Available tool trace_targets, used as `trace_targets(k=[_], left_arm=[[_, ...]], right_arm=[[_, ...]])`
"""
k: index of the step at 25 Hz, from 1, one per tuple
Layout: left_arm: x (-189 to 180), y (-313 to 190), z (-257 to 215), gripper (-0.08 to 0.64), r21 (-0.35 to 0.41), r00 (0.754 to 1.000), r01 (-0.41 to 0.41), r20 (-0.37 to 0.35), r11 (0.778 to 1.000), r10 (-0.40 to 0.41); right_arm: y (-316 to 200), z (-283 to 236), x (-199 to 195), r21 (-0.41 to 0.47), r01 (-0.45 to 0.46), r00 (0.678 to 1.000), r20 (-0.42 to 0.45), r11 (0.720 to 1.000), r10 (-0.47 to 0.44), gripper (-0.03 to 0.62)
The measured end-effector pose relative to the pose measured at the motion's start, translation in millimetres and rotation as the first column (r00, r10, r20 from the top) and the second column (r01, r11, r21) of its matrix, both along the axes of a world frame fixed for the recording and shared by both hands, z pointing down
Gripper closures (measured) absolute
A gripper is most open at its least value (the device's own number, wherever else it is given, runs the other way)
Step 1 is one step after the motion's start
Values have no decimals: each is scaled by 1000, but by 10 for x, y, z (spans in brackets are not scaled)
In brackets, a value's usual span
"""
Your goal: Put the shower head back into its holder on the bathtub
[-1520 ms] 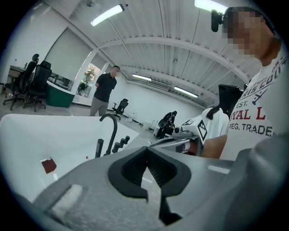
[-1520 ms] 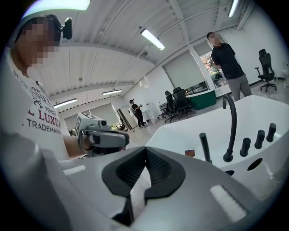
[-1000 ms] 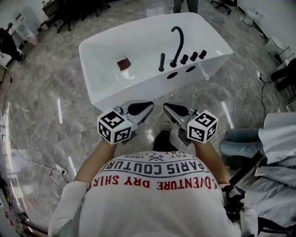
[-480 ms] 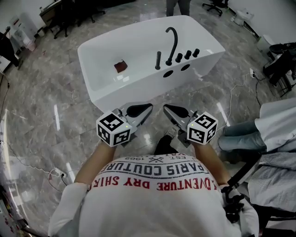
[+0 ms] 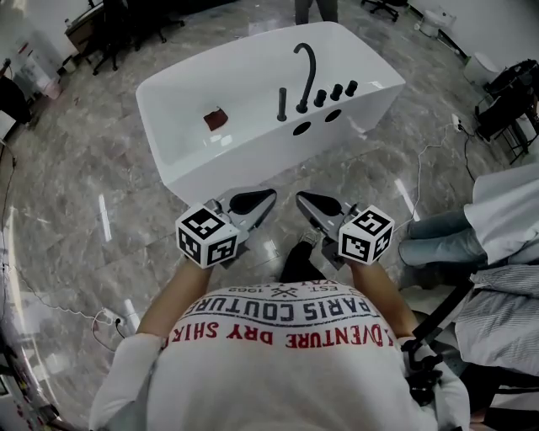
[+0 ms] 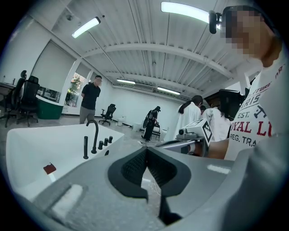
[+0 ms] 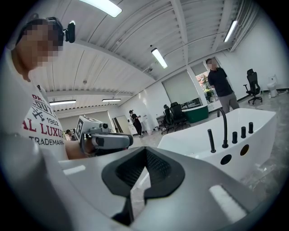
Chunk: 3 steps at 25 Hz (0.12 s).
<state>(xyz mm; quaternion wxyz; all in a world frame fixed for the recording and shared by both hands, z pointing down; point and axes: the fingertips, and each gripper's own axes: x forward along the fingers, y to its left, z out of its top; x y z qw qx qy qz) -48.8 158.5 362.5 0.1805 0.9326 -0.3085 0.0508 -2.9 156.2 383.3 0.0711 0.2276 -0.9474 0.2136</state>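
Observation:
A white bathtub stands on the marble floor in front of me. On its far rim are a curved black faucet, three black knobs and a slim black upright shower head, also seen in the left gripper view and the right gripper view. My left gripper and right gripper are held side by side near my chest, short of the tub's near wall. Both are shut with nothing between the pads.
A small reddish-brown object lies in the tub. Two dark round holes show below the faucet. A person's legs are at the right. A cable and a plug lie on the floor. Office chairs stand behind.
The tub has drifted a little left and up in the head view. Both grippers stay shut, side by side and empty.

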Motion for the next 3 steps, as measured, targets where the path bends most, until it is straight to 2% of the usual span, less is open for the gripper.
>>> trace_targets(k=[3], left_arm=[[23,15,25,558,-6,1000,-1,3,1000,1]], right_arm=[[20,17,10,0,3,1000,-1,1000,-3,589]])
